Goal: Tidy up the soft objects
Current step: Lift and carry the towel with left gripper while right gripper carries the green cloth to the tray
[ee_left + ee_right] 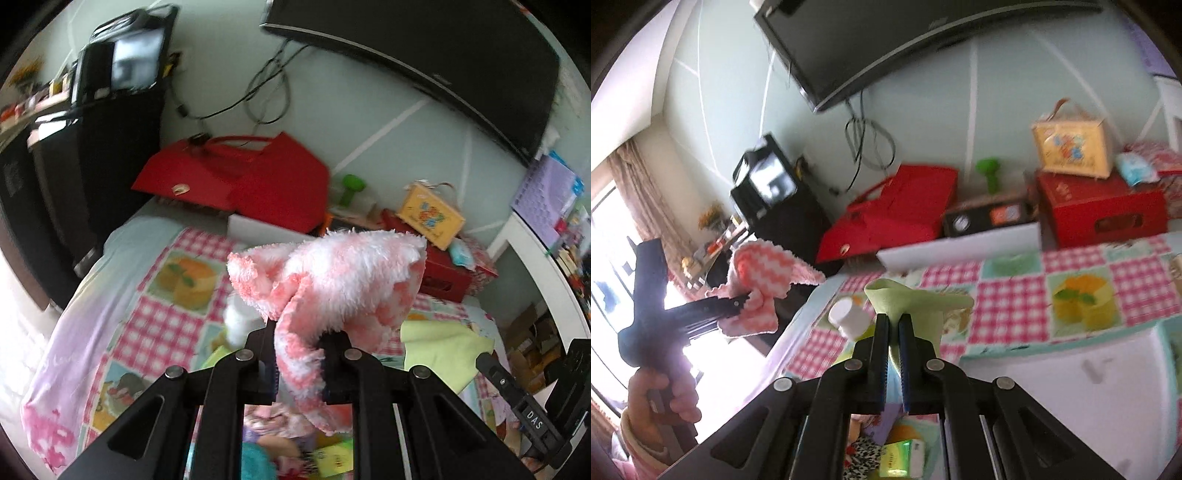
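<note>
My left gripper (pixel 299 332) is shut on a fluffy pink and white cloth (pixel 332 280), held up above the checked tablecloth (pixel 162 317). The cloth drapes over and between the fingers. It also shows in the right wrist view (pixel 764 280), at the left, held by the left gripper (pixel 746 299). My right gripper (pixel 894 317) is shut on a pale green cloth (pixel 916 302) and holds it above the table. The green cloth also shows in the left wrist view (pixel 439 347), low right.
A white bottle (pixel 849 315) lies on the tablecloth by the green cloth. Red bags (pixel 240 177), a red box (pixel 1100 210), a yellow box (pixel 1071 147) and a green dumbbell (pixel 991 173) line the wall. A black TV (pixel 886 44) hangs above. A white box (pixel 1089 369) sits right.
</note>
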Motion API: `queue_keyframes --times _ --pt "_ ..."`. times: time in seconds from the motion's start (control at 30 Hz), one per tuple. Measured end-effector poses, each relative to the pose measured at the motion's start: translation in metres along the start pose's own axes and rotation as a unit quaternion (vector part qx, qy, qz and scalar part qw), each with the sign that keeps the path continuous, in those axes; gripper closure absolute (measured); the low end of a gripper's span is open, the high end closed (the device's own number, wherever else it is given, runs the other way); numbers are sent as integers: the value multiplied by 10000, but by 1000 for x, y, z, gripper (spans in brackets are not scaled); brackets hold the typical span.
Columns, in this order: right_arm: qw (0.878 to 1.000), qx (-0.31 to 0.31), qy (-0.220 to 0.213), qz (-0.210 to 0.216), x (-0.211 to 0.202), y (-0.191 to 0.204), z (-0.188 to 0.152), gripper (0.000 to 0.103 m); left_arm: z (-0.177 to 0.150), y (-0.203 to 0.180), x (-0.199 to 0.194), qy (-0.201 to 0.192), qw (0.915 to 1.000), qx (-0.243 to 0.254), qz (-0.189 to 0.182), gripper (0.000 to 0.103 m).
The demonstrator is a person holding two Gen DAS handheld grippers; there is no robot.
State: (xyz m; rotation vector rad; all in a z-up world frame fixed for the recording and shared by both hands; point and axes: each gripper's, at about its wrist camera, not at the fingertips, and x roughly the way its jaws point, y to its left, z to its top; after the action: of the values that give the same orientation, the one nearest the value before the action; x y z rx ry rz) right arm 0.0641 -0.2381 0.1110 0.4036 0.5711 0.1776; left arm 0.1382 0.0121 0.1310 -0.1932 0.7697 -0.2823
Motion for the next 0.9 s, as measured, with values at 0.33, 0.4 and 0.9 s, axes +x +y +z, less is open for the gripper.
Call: queue_keyframes --times 0.33,0.4,0.9 --pt "9935 216 -592 -950 -71 -48 16 97 0 -69 10 86 9986 407 -323 87" --pt "9910 308 -678 -1109 -84 -59 17 97 -3 -83 17 147 9980 480 -384 87" --pt "9719 782 -428 -2177 -101 -127 6 97 -61 -149 82 1000 9897 748 -700 87"
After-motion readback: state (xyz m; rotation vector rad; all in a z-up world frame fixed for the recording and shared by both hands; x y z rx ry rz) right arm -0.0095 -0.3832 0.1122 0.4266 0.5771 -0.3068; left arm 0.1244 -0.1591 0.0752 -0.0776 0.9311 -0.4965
